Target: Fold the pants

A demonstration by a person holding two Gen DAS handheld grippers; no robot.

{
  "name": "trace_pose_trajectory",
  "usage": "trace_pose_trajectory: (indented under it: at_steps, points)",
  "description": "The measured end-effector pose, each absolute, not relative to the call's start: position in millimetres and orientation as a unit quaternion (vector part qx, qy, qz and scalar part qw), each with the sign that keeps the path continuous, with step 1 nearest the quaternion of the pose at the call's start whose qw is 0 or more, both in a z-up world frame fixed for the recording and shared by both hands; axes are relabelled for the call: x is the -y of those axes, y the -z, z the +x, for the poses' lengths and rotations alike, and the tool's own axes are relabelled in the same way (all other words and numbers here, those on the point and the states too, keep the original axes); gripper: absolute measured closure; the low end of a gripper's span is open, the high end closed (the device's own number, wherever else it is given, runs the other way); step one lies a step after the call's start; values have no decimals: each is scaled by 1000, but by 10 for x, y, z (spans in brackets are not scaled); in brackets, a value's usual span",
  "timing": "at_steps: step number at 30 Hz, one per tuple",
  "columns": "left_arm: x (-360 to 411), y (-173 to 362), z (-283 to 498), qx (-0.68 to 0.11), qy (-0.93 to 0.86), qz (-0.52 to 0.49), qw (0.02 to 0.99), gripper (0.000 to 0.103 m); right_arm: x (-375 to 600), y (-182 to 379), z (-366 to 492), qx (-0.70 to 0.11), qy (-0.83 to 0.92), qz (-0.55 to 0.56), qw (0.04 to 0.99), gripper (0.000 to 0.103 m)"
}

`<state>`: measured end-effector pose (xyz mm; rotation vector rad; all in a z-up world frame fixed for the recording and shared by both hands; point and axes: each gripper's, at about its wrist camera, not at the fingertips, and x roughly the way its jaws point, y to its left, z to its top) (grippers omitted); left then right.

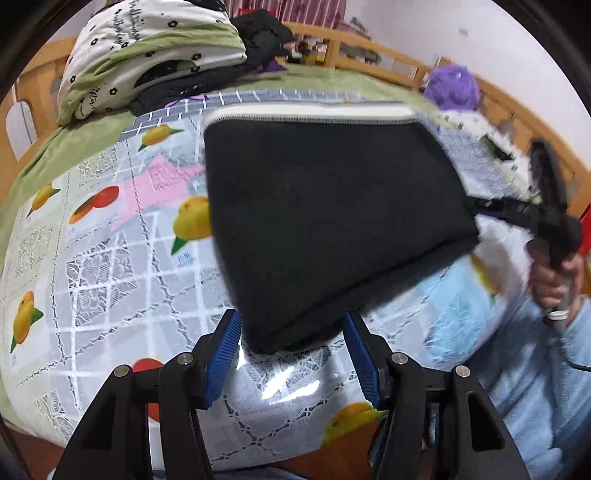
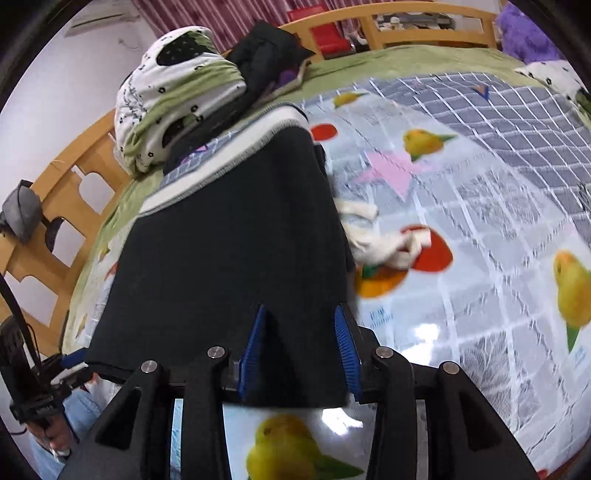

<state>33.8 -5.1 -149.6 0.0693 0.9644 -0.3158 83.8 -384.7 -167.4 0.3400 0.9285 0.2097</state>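
Observation:
Black pants (image 1: 332,221) with a cream waistband (image 1: 310,112) lie folded on a fruit-print cloth. My left gripper (image 1: 291,332) is open, its blue pads on either side of the pants' near corner, not closed on it. In the right wrist view the pants (image 2: 229,251) run away from me, waistband (image 2: 221,162) at the far end. My right gripper (image 2: 301,325) is open with the pants' near edge lying between its pads. The right gripper also shows in the left wrist view (image 1: 480,205) at the pants' right corner.
The bed has a wooden frame (image 1: 517,107) around it. A folded green and white quilt (image 1: 147,55) and dark clothes (image 1: 258,33) lie at the far end. A purple plush (image 1: 452,86) sits at the far right. A cream cloth strip (image 2: 384,240) lies beside the pants.

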Motion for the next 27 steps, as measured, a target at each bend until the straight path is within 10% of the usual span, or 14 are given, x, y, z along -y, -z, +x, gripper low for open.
trace_pose_trajectory:
  at_steps: [11,13,17,27]
  points:
    - [294,1718,341,-465,112,102,872,48,3927,1853,652,-459,-115,194,859,60]
    - [330,1765,378,-466,106,119,870,49,3876,1848,655,-452,-112,181,866,84]
    - [158,1591,377,-432,92,75,894,84,3853,1829,621,-441,-109,155,877,92]
    - [-31,1686,409,-469,80,28,879,75,3826,1872,632,-456,-132,150,867,88]
